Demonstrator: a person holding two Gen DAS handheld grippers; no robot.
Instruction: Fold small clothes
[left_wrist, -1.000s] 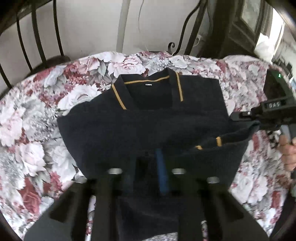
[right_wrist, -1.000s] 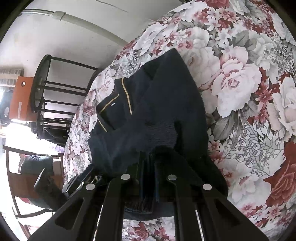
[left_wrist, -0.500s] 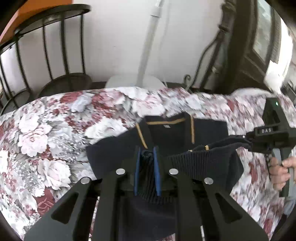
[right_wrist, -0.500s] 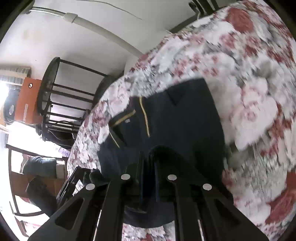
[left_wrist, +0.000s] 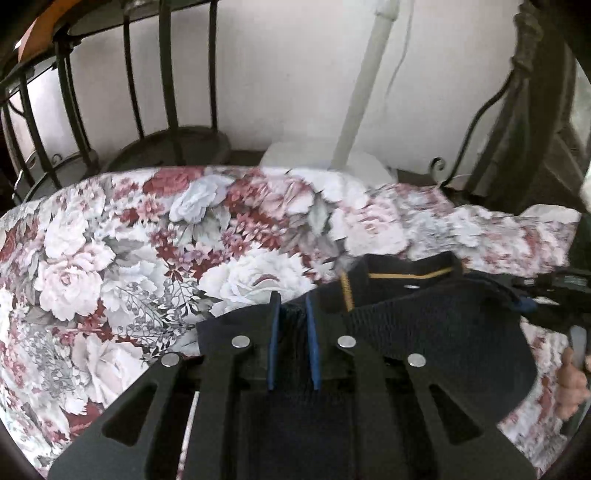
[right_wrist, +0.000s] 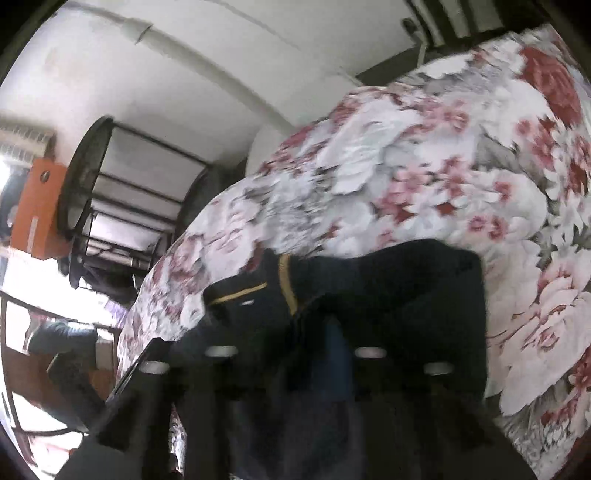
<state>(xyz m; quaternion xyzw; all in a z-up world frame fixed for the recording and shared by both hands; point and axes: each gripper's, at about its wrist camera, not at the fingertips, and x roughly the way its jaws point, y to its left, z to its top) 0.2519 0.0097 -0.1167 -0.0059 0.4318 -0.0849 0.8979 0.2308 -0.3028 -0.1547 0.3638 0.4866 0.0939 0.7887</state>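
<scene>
A navy knit top (left_wrist: 424, 325) with yellow collar trim (left_wrist: 406, 275) lies on the floral bedspread (left_wrist: 110, 258). Its ribbed hem is folded up over the body, close to the collar. My left gripper (left_wrist: 293, 317) is shut on the hem's left end, with ribbed cloth pinched between the blue pads. At the right edge of the left wrist view, a hand holds my right gripper (left_wrist: 546, 291) at the hem's other end. In the blurred right wrist view, my right gripper (right_wrist: 295, 332) is opening. The navy top (right_wrist: 406, 288) lies loose between its spread jaws.
A black metal rack (left_wrist: 166, 74) and a white pipe (left_wrist: 365, 74) stand against the wall behind the bed. Dark wooden furniture (left_wrist: 535, 110) is at the far right. An orange box (right_wrist: 37, 210) sits beyond the rack. The floral bedspread (right_wrist: 443, 147) stretches away to the right.
Both grippers have carried the hem forward over the top's body to the collar. The right jaws, shut on the hem before, now stand apart. The left grip is unchanged.
</scene>
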